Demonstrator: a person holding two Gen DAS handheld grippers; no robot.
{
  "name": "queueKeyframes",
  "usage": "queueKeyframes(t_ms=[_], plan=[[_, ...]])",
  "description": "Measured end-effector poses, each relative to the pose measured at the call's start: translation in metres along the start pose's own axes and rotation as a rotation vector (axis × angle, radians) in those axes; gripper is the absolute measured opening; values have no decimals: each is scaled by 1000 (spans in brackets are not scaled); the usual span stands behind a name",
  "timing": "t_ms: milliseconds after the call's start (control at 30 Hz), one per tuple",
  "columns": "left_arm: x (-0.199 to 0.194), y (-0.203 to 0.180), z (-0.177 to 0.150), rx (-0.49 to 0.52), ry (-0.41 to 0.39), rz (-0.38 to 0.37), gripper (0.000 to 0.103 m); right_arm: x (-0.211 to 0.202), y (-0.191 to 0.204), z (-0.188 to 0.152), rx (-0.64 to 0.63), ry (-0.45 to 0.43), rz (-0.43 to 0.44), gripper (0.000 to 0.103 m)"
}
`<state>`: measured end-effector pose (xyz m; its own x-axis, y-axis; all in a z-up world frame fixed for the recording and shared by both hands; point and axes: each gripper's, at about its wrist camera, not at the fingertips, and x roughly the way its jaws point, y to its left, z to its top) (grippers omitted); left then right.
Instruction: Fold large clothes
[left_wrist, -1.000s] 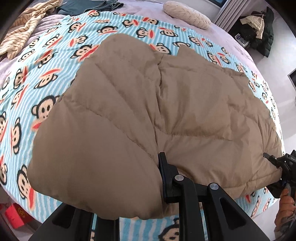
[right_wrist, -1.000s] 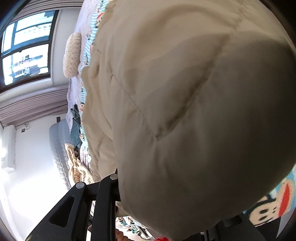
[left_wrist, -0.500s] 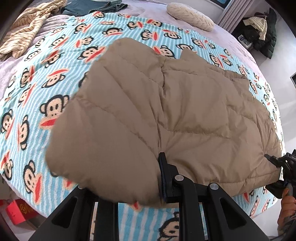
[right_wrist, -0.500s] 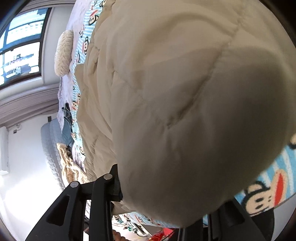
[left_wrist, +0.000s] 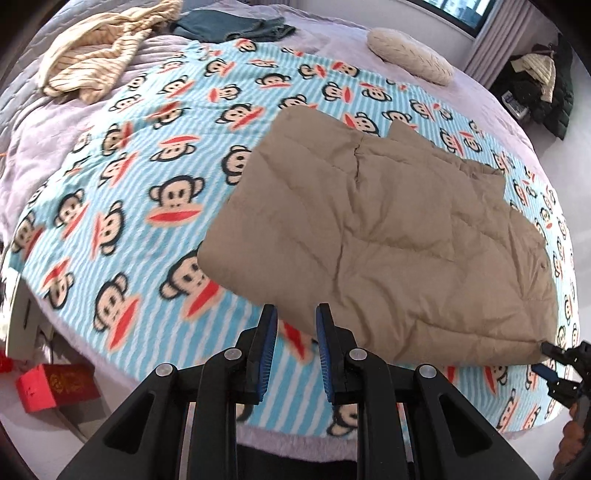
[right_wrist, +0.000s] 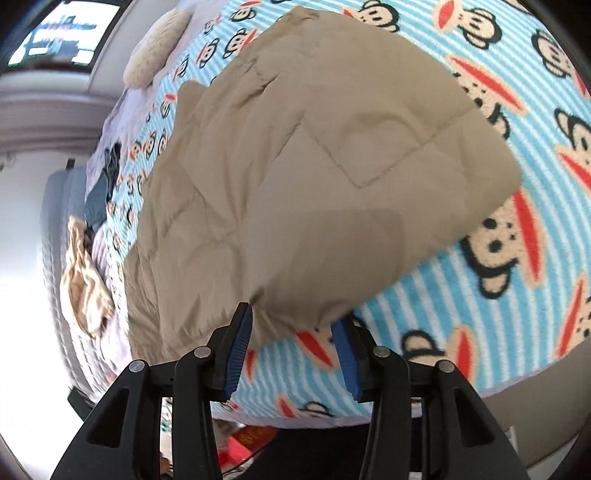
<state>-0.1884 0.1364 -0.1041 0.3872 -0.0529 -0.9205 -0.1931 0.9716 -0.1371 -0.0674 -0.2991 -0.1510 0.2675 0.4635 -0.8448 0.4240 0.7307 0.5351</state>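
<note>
Matt quilted jacket, fleecy blanket

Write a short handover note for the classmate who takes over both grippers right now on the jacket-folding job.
Left gripper: open, empty, just off the near edge of the tan quilted jacket.
Right gripper: open, empty, at the jacket's near corner.
Jacket lies folded on the monkey-print blanket, touched by neither gripper.
Done: at least one fold laid down.
Left: probably another fold or some smoothing; striped top and dark garment look unfolded.
</note>
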Motion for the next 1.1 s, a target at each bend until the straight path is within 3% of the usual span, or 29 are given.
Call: queueKeyframes(t_ms=[233, 367, 600, 767, 800, 833, 867, 900, 1100], plan=[[-23, 5, 17, 24, -49, 9, 23, -27, 27, -9, -124, -41, -14, 49], [-2, 11, 37, 58, 44, 32, 23, -16, 48, -8, -105, -59, -3, 49], [18, 18, 65, 147, 100, 5, 23, 11, 103, -7, -121, -52, -12, 49], [35, 25, 87, 177, 126, -34, 23, 29, 139, -7, -142, -49, -73, 49], [39, 26, 90, 183, 135, -38, 28, 32, 144, -9, -144, -44, -84, 49], [43, 27, 93, 188, 143, -41, 40, 36, 150, -11, -151, -35, -101, 49], [45, 28, 94, 189, 144, -40, 74, 39, 153, -12, -153, -31, -111, 49], [46, 29, 95, 185, 136, -35, 86, 41, 155, -12, -154, -26, -121, 49], [56, 28, 101, 186, 163, -35, 86, 52, 160, -13, -167, 7, -156, 49]])
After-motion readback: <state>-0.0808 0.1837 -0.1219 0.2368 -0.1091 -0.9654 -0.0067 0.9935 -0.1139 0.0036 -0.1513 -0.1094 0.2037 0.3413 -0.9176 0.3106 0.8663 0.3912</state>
